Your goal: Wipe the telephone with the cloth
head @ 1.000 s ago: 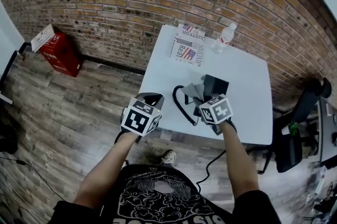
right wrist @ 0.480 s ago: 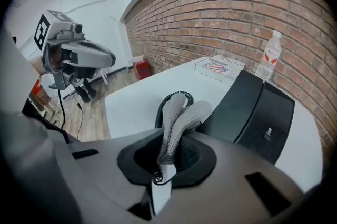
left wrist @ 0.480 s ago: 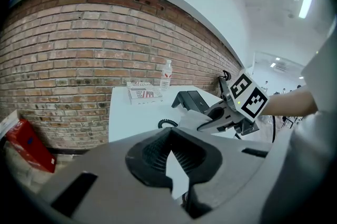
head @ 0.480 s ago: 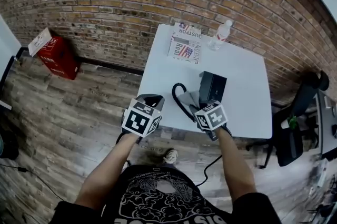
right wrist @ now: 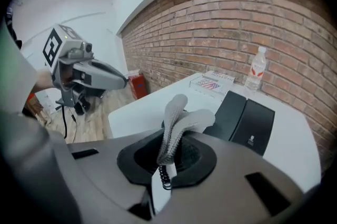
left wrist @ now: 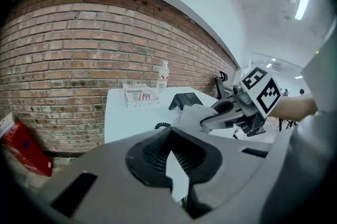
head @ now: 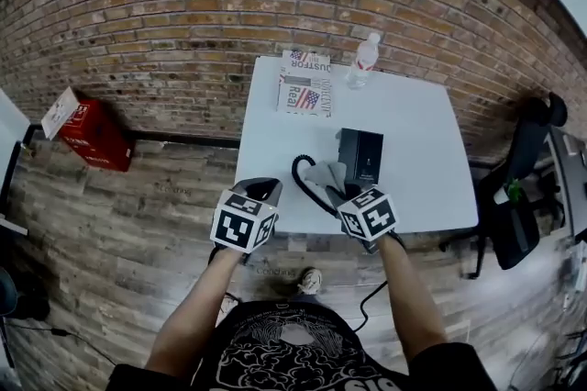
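A black telephone (head: 360, 157) sits near the front of the white table (head: 413, 123), and its coiled cord (head: 305, 181) loops to the left. My right gripper (head: 345, 194) is shut on a grey cloth (head: 326, 175). The cloth hangs just in front of the telephone's left side. In the right gripper view the cloth (right wrist: 180, 116) stands up from between the pads, with the telephone (right wrist: 247, 118) behind it. My left gripper (head: 260, 192) hovers at the table's front left edge. It is shut with nothing in it (left wrist: 169, 153).
A printed booklet (head: 304, 86) and a water bottle (head: 363, 61) stand at the table's far edge against the brick wall. A red box (head: 83, 128) lies on the wooden floor at left. An office chair (head: 527, 173) is at right.
My right gripper, still holding the cloth, has drawn back a little from the telephone toward the table's near edge. The left gripper has stayed at the front left edge.
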`<state>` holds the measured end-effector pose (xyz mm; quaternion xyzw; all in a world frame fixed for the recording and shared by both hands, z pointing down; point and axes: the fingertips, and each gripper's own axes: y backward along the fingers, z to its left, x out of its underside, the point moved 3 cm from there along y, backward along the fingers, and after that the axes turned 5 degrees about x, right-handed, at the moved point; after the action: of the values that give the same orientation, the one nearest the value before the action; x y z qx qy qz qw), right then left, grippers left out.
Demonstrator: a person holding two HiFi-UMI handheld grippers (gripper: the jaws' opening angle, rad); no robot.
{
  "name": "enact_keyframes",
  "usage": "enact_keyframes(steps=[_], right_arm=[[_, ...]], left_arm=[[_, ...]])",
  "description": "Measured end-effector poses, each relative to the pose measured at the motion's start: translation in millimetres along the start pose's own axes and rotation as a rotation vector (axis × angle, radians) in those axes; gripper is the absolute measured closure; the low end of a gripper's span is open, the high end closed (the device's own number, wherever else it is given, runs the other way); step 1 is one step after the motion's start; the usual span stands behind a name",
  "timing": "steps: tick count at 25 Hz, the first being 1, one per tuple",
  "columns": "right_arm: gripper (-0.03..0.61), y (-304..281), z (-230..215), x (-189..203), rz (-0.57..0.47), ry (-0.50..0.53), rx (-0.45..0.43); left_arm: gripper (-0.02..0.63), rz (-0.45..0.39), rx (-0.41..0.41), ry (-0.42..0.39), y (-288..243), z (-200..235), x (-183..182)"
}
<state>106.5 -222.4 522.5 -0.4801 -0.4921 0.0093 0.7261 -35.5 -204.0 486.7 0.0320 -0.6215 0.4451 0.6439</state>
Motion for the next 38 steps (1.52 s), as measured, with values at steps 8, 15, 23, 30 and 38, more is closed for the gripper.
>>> enact_keyframes(steps=[8, 15, 23, 30, 38], right_arm=[[0.568, 59, -18, -52, -0.218, -0.057, 0.091], [0.568, 110, -43, -77, -0.338, -0.078, 0.19], [0.568, 126, -54, -84, -0.415, -0.147, 0.242], [0.568, 122, -45, -86, -0.413, -0.121, 0.223], [0.568, 119, -45, -83, -0.414, -0.139, 0.217]], left_arm=[[0.607, -0.037, -0.023, -0.02, 7, 13, -28], [0.607, -0.105, -0.065, -0.053, 25, 19, -60], [0.607, -0.159, -0.115, -0.065, 41, 30, -78], [0.607, -0.154, -0.14, -0.051, 46, 35, -76], [0.607, -0.136, -0.156, -0.044, 50, 37, -66]])
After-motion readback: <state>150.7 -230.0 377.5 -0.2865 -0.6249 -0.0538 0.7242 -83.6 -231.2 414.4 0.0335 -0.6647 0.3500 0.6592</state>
